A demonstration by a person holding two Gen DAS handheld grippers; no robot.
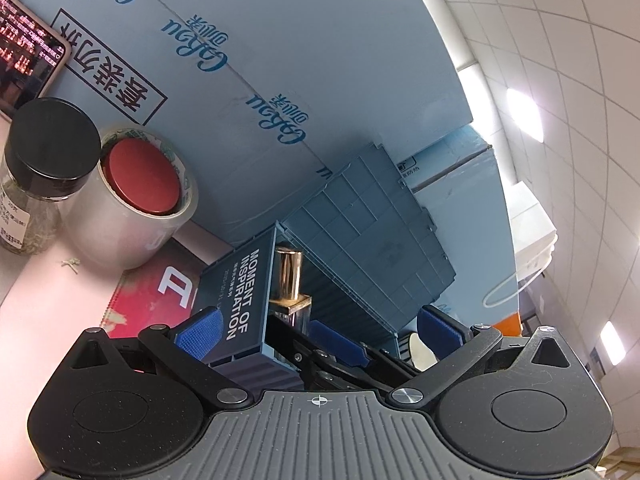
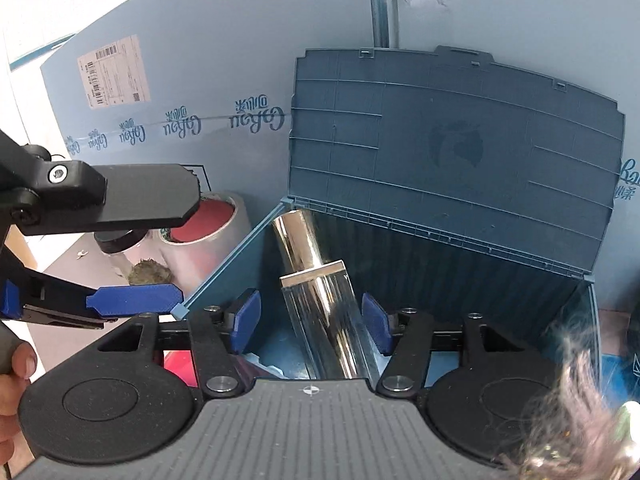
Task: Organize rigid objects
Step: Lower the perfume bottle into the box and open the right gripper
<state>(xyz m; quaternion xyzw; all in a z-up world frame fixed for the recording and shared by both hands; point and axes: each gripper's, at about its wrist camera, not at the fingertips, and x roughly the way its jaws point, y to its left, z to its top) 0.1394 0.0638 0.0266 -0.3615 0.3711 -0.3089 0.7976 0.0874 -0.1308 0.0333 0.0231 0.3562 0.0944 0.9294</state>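
Observation:
A blue plastic storage box [image 2: 440, 264] stands open, its lid [image 2: 452, 136] leaning back against a blue carton. My right gripper [image 2: 310, 322] hangs over the box with its blue pads apart around a gold-capped clear bottle [image 2: 320, 280] that leans inside; the pads do not press on it. In the left wrist view the same bottle [image 1: 286, 280] rises behind the box wall [image 1: 236, 300] marked "MOMENT OF INSPIRATION". My left gripper [image 1: 320, 330] is open and empty just outside the box; it also shows in the right wrist view [image 2: 132, 300].
A black-lidded glass jar [image 1: 44, 160] and a tape roll [image 1: 132, 208] with a red lid [image 1: 142, 178] inside stand left of the box. A phone [image 1: 24, 52] leans at far left. Blue cartons [image 1: 280, 60] wall the back. A fluffy object [image 2: 572, 412] lies at bottom right.

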